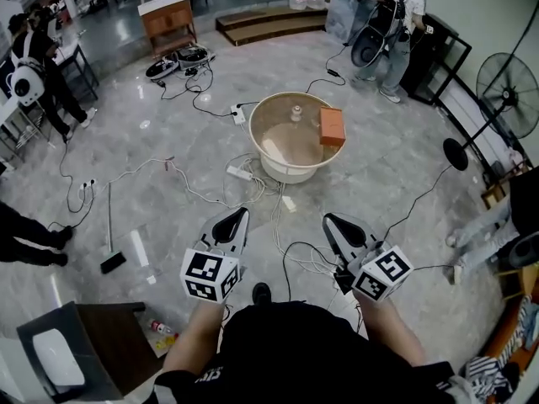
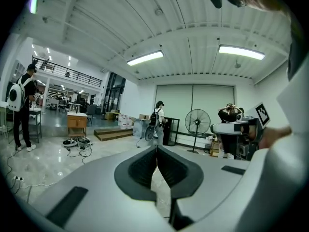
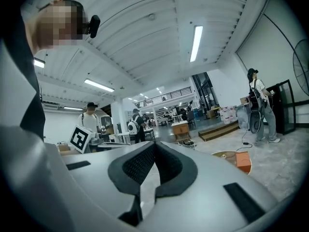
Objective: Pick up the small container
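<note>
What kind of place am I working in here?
Probably a large open workshop or lab hall: a polished stone floor strewn with cables and power strips, a pedestal fan, and a railed upper level.

No text, label or number appears legible in any view.

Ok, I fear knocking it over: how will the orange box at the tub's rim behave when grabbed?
The orange box looks rigid and flat-sided, so it likely won't roll and should grip squarely. It seems perched at the rim of the tub, so a sideways nudge may tip it. Its weight cannot be told.
</note>
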